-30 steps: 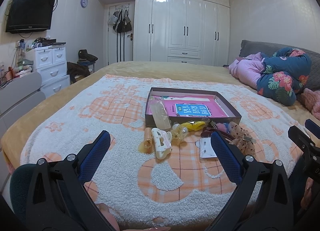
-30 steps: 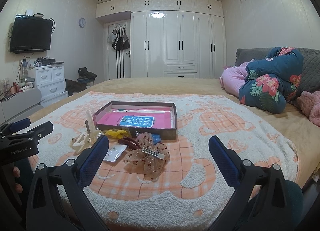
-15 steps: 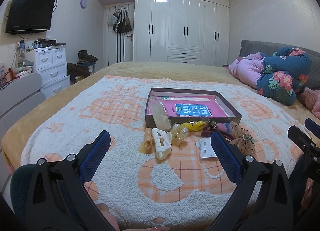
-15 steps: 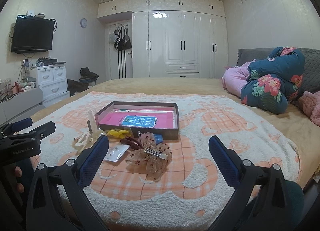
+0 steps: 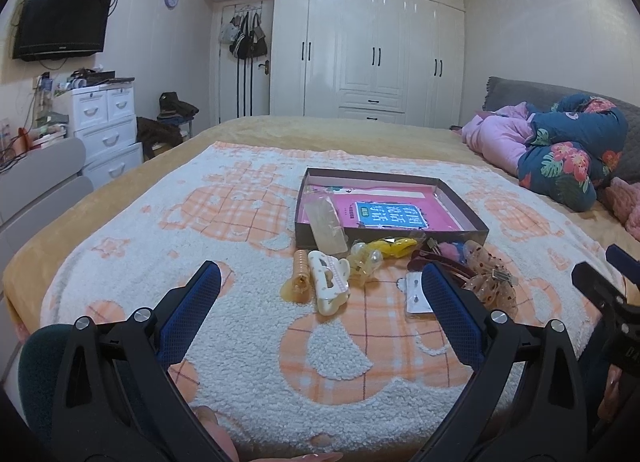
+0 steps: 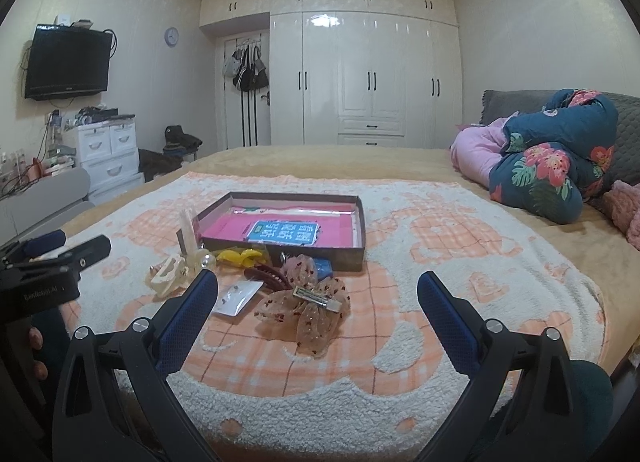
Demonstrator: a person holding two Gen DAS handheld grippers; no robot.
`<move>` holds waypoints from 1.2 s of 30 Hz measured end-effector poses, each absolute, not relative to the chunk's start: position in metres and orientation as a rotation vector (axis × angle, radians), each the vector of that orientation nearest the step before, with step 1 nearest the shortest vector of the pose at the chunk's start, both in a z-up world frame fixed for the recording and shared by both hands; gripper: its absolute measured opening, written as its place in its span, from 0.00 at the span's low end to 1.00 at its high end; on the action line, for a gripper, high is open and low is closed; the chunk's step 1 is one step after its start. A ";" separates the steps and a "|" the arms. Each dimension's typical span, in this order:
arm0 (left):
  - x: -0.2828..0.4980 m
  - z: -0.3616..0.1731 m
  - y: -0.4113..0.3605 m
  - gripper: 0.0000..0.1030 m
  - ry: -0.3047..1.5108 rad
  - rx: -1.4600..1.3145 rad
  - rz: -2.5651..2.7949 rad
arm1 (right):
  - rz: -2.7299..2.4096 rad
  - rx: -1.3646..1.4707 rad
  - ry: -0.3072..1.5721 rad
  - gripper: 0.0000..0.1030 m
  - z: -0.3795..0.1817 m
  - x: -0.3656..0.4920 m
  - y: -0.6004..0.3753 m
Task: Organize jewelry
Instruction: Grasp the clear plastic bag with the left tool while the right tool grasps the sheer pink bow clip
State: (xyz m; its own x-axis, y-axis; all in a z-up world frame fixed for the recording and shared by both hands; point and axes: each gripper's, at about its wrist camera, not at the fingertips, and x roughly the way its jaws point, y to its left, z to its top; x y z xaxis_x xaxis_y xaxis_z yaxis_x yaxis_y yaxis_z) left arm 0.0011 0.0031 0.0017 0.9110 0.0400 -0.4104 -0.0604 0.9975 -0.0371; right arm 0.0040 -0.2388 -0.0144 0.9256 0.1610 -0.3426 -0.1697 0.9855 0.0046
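Right gripper (image 6: 312, 290) edged closer to bow clip (image 6: 306, 312) over past second; left gripper (image 5: 320, 282) unchanged. Both fingers wide, empty. Box (image 5: 460, 218) unfilled; sorting not begun.

A wide-open right gripper (image 6: 318, 286) hovered over a blanket (image 6: 400, 362). Ahead lay a sheer bow clip (image 6: 308, 308), other hair clips, and a shallow box (image 6: 288, 250).

I see the box (image 5: 390, 198) far on the blanket (image 5: 240, 334); near it, claw clip (image 5: 329, 285) left, bow clip (image 5: 490, 282) right.
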 end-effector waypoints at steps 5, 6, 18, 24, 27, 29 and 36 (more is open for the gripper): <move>0.008 0.000 0.016 0.89 0.445 -0.087 0.081 | 0.179 -0.064 0.393 0.94 -0.022 0.018 -0.231; 0.010 0.000 0.020 0.89 0.451 -0.095 0.091 | 0.182 -0.064 0.407 0.94 -0.023 0.022 -0.231; 0.046 0.002 0.039 0.89 0.497 -0.127 0.110 | 0.181 -0.065 0.515 0.94 -0.042 0.070 -0.226; 0.084 -0.003 0.040 0.89 0.582 -0.162 0.073 | 0.172 -0.059 0.564 0.94 -0.050 0.095 -0.223; 0.102 -0.009 0.039 0.89 0.624 -0.192 0.035 | 0.172 -0.048 0.592 0.94 -0.055 0.105 -0.223; 0.115 -0.012 0.039 0.89 0.646 -0.223 0.004 | 0.170 -0.043 0.610 0.94 -0.059 0.110 -0.222; 0.160 -0.025 0.040 0.89 0.728 -0.263 0.006 | 0.198 -0.012 0.678 0.80 -0.070 0.124 -0.221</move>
